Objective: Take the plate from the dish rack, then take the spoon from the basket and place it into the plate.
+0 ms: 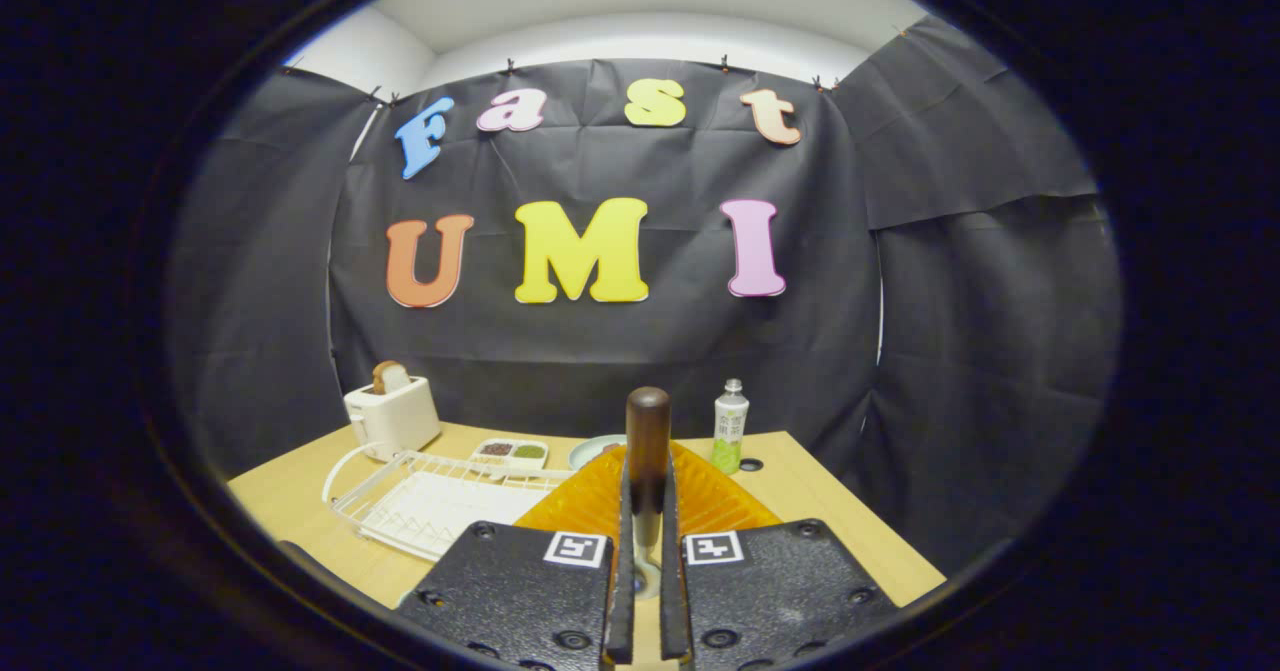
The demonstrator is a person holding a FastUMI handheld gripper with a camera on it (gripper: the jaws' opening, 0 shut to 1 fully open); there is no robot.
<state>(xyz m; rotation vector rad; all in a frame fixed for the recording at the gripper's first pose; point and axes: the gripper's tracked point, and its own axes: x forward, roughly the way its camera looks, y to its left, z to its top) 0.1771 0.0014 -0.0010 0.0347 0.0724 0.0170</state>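
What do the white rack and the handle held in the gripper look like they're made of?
The dish rack looks like thin metal wire with a glossy white coating, judging by its slim open bars. The spoon, clamped upright by the gripper, has a dark brown rounded handle, probably wood with a smooth finish, though plastic is possible.

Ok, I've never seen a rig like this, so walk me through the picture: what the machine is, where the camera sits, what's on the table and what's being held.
A person carries a handheld two-finger gripper. The camera rides on it, looking forward along its fingers. They are shut on a spoon, its dark wooden handle standing upright. Just beyond lies an orange basket. On the wooden table sit a white dish rack, a toaster, a small two-part dish, a pale plate and a bottle.
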